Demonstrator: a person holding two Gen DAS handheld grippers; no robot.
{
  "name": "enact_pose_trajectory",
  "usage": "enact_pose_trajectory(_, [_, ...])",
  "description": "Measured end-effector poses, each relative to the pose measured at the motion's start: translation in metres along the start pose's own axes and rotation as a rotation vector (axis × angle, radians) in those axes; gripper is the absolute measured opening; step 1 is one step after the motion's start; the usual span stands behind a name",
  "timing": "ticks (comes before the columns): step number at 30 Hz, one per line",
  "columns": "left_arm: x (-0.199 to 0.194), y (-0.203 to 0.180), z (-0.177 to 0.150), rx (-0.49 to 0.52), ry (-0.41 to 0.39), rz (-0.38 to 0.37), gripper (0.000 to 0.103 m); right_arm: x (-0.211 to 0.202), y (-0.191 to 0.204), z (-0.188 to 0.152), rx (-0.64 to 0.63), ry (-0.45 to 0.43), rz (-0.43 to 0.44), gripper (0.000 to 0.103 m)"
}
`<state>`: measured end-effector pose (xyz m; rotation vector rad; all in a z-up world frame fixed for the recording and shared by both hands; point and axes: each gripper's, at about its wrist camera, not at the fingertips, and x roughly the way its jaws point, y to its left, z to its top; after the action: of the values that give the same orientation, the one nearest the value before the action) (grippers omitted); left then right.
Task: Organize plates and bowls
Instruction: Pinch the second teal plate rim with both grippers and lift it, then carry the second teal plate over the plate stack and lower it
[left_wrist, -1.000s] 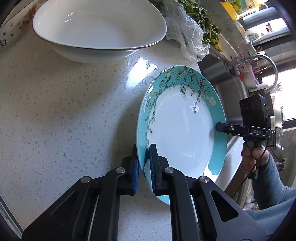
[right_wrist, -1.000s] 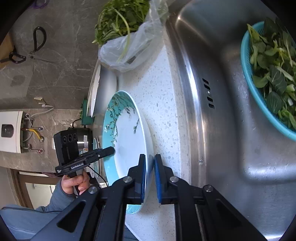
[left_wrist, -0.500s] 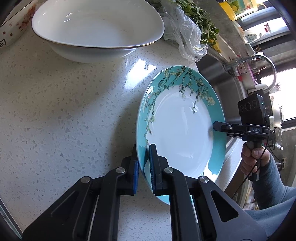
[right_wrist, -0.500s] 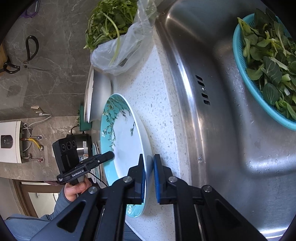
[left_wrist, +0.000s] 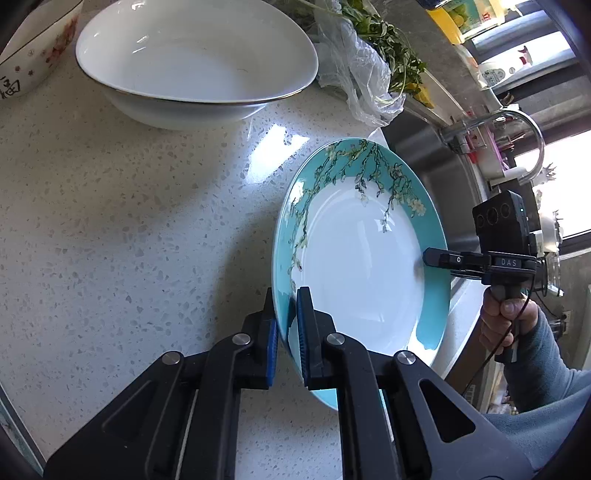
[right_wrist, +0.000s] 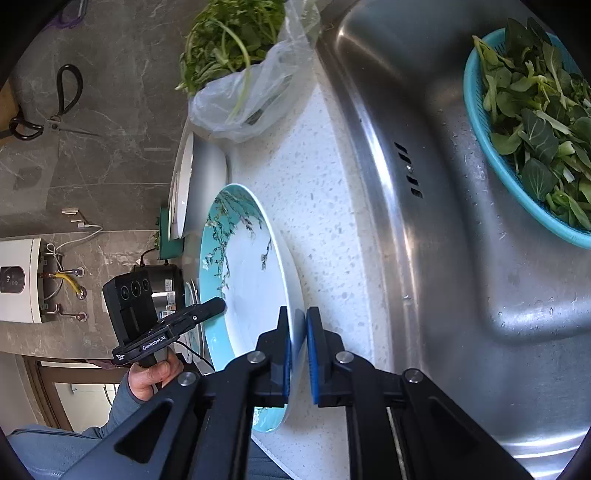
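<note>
Little is changing since the earlier frames: the round teal-rimmed plate with a white centre and blossom-branch pattern (left_wrist: 364, 258) is staying between both tools, only drifting slightly in view. The left gripper (left_wrist: 286, 328) is clamping narrowly on the plate's near rim, and the right gripper (right_wrist: 298, 354) is pinching the opposite rim, so the plate is being carried by two hands just over the speckled white stone countertop (left_wrist: 129, 221), beside the stainless steel sink (right_wrist: 461, 240). Whether its far edge is touching the counter is hard to tell through the fisheye. The task is looking barely begun: the large white gold-rimmed bowl (left_wrist: 195, 62) is sitting alone further back, a flower-printed bowl (left_wrist: 33, 48) is waiting at the corner, and nothing is stacked yet. Placing this plate is remaining.
</note>
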<state>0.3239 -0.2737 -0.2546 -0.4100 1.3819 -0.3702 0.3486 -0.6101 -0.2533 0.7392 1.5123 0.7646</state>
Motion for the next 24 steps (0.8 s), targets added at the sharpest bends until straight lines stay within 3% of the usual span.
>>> enact_pose_trajectory(12, [-0.030,0.009,-0.019,0.003,-0.052,-0.005,0.007,0.004,0.032,-0.013,-0.054,-0.002,-0.002,0.010])
enact_pose_trajectory(24, [-0.130,0.051,-0.058,-0.074,-0.232,0.036,0.007,0.060,0.132,-0.027,-0.201,0.080,0.036,0.010])
